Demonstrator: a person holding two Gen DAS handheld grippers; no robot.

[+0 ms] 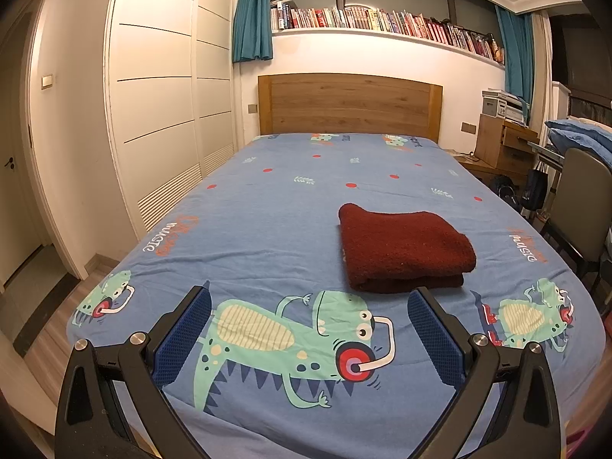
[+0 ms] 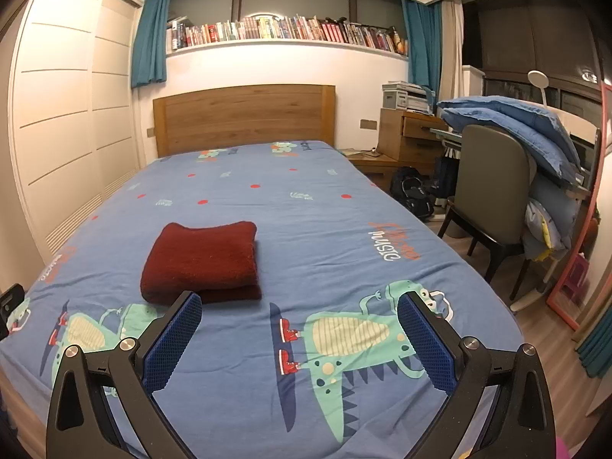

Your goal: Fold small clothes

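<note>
A dark red fleecy garment [image 1: 403,250] lies folded into a neat thick rectangle on the blue dinosaur-print bedsheet [image 1: 267,206]. In the left wrist view it sits ahead and to the right of my left gripper [image 1: 310,298], which is open with nothing between its blue pads. In the right wrist view the same red garment [image 2: 202,262] lies ahead and to the left, on the bedsheet [image 2: 325,229], just beyond the left fingertip [image 2: 189,306]. My right gripper [image 2: 300,302] is open and empty too. Both grippers hover over the foot of the bed.
A wooden headboard [image 1: 348,103] closes the far end of the bed. White wardrobe doors [image 1: 160,88] run along the left side. A chair [image 2: 493,191] piled with blue bedding, a wooden desk [image 2: 413,137] and bags stand on the right. A bookshelf [image 2: 283,32] runs above.
</note>
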